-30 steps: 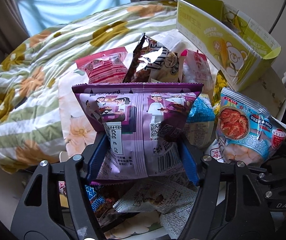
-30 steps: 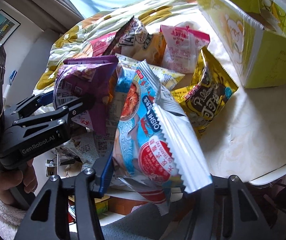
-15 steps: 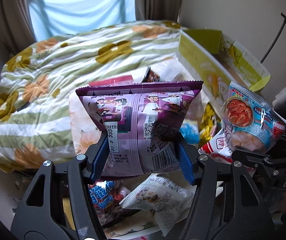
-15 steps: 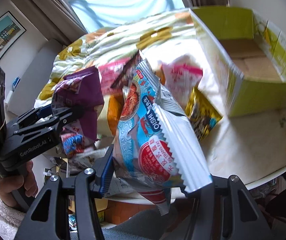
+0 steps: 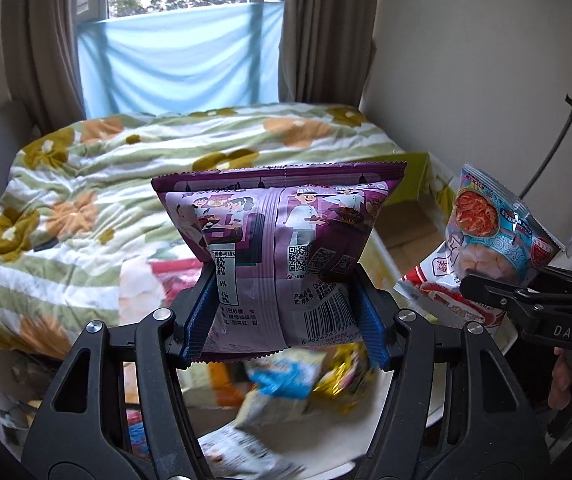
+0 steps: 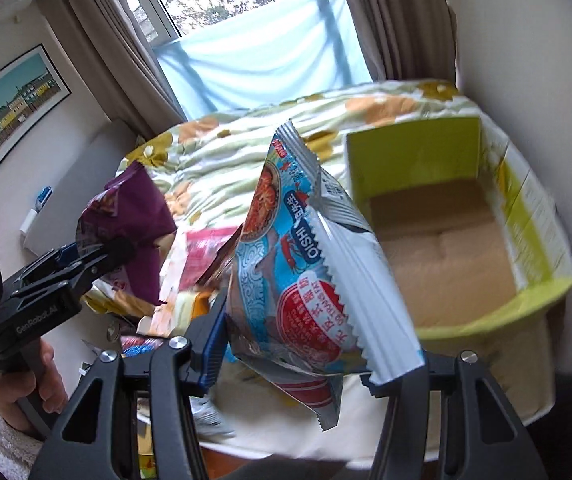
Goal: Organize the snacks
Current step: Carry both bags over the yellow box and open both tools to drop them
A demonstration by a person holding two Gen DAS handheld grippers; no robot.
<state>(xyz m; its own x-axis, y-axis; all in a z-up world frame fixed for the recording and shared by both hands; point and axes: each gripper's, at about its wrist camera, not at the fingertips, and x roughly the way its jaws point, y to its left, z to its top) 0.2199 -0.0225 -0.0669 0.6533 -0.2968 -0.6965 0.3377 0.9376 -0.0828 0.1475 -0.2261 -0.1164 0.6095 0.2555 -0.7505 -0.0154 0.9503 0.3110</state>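
Purple snack bag (image 5: pixel 281 256): puffed, back panel with barcode and printed codes facing the left wrist camera, top seam uppermost; held aloft, clear of the table (image 5: pixel 378 416), pinched at its lower half between the blue pads (image 5: pixel 201 316) of the left claw (image 5: pixel 283 320), which is clenched on it. Blue and white shrimp-cracker bag (image 6: pixel 310 268): serrated end seams, red round label, brand lettering seen sideways; gripped across its lower part by the right claw (image 6: pixel 298 340), likewise clenched on it and raised above the table; in the left wrist view the same bag (image 5: pixel 494 236) is seen to the right of the purple one, well apart from it. Remaining snacks (image 5: pixel 286 380): a blurred heap of blue, yellow, pink and white packets lying on the white table below both claws. Yellow-green carton (image 6: pixel 466 232): open-topped, brown floor bare, standing on the table to the right of the shrimp-cracker bag. Hand in a fleecy white sleeve (image 6: pixel 25 384): wrapped round the left claw's handle. Surroundings: bed with flower-patterned green-striped quilt (image 5: pixel 105 184) behind the table; window with pale blue cloth (image 5: pixel 177 60) and brown curtains; framed picture (image 6: pixel 9 104) on the left wall.
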